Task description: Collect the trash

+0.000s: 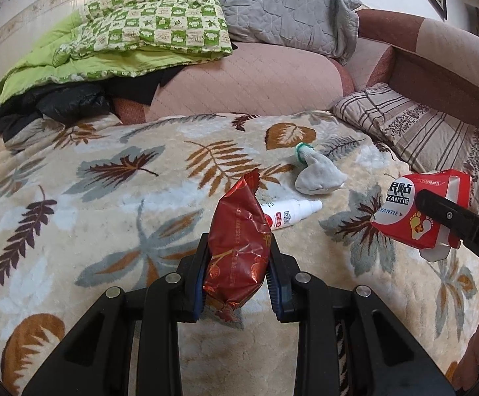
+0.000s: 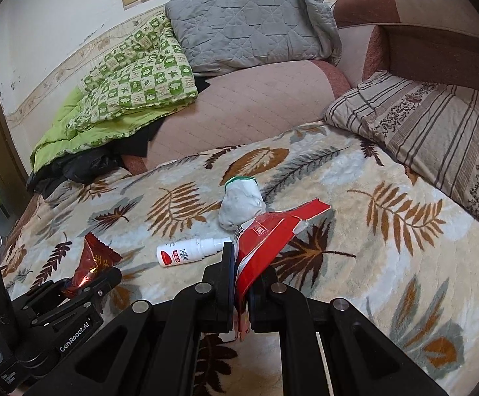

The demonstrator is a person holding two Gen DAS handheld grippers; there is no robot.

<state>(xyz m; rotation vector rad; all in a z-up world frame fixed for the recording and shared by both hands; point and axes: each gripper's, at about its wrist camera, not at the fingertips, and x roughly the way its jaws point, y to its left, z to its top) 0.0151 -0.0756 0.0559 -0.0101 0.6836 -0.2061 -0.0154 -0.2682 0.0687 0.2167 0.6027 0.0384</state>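
Note:
My left gripper (image 1: 237, 247) is shut on a crumpled dark red snack wrapper (image 1: 239, 241), which stands up between its fingers above the leaf-patterned blanket (image 1: 107, 198). From the right wrist view the same wrapper (image 2: 91, 260) shows at lower left in the left gripper (image 2: 84, 283). My right gripper (image 2: 242, 264) is shut on a flattened red and white cardboard box (image 2: 265, 241); in the left wrist view that box (image 1: 417, 208) hangs at the right. A small white spray bottle (image 2: 190, 250) (image 1: 288, 214) lies on the blanket between the two grippers. A grey sock (image 1: 318, 175) (image 2: 241, 204) lies just beyond it.
A green checked quilt (image 1: 140, 26) and a grey quilted pillow (image 1: 272, 10) are piled on the pink sofa back (image 1: 255, 79). A black jacket (image 1: 58, 105) lies at the left. A striped pillow (image 2: 437, 138) sits at the right.

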